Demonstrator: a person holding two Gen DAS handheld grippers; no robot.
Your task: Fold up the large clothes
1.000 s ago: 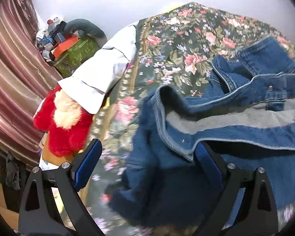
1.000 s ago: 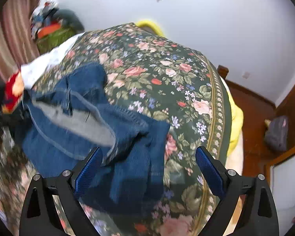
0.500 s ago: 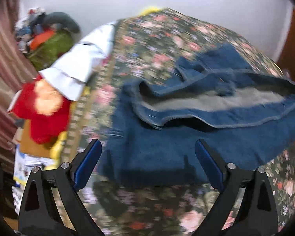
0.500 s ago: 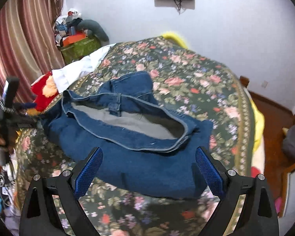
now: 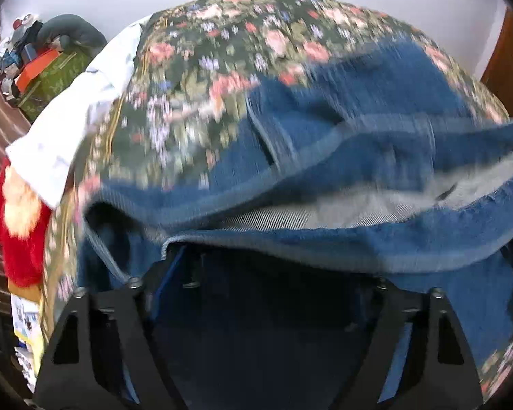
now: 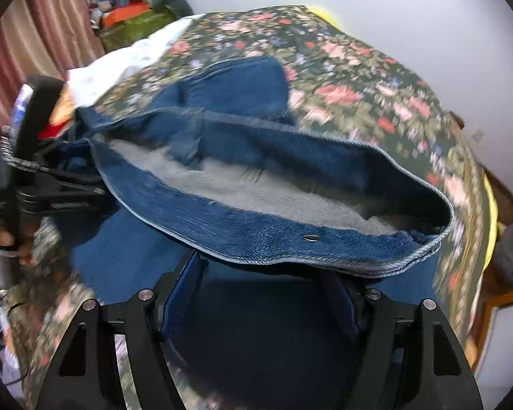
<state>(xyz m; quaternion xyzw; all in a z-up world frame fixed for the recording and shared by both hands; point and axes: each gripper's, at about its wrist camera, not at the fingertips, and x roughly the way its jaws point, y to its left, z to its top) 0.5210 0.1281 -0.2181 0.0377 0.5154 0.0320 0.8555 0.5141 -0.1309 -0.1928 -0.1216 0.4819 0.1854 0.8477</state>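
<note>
So the jeans [image 6: 256, 177] lie across the floral bedspread [image 6: 376, 78], waistband end nearest the person and gaping open like a mouth, pale grey lining showing inside. The band's long axis runs left to right between the two tools, and that's what the coming fold looks like it hinges on: each gripper sits at its own end of that band, so neither arm is really nearer, they share it.

The left gripper [image 5: 263, 273] is tucked under the band's front edge, and the right gripper [image 6: 266, 273] does the same at the button end. Both sets of fingers are fairly narrow with dark denim bunched between them, but whether they actually pinch the cloth can't be told, since the band hangs over the tips.

Denim looks thick and stiff, with a ribbed stitched hem and a metal rivet [image 6: 311, 237]. A white cloth [image 5: 75, 119] and a red plush toy [image 5: 17, 225] sit off the bed's left edge.
</note>
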